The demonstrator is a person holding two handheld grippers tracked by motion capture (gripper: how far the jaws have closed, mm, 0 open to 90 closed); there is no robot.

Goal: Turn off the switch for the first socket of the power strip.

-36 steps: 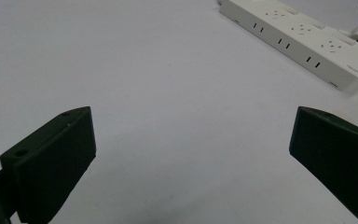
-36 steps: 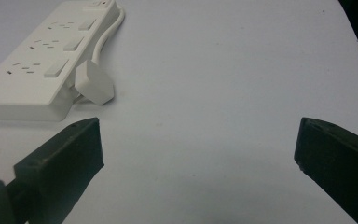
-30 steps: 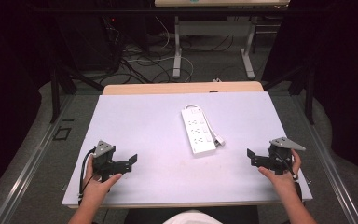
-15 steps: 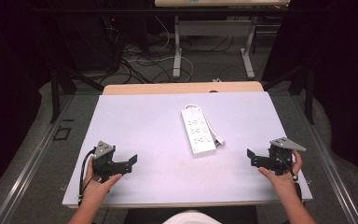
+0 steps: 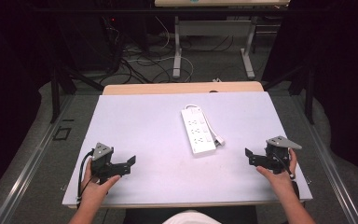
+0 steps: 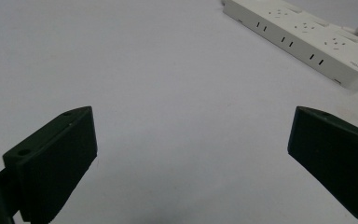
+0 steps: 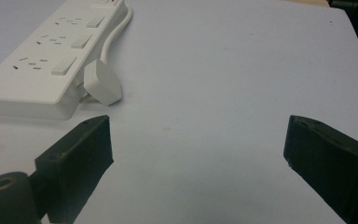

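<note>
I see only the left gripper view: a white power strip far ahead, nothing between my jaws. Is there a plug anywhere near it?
Observer: Yes. In the right gripper view a white plug lies beside the power strip, on its cord.
Operator: Has the strip switches?
Observer: Yes, one rocker switch beside each socket group.
Operator: Where is the right gripper?
Observer: The high view shows the right gripper open, at the table near its right edge, apart from the strip.
</note>
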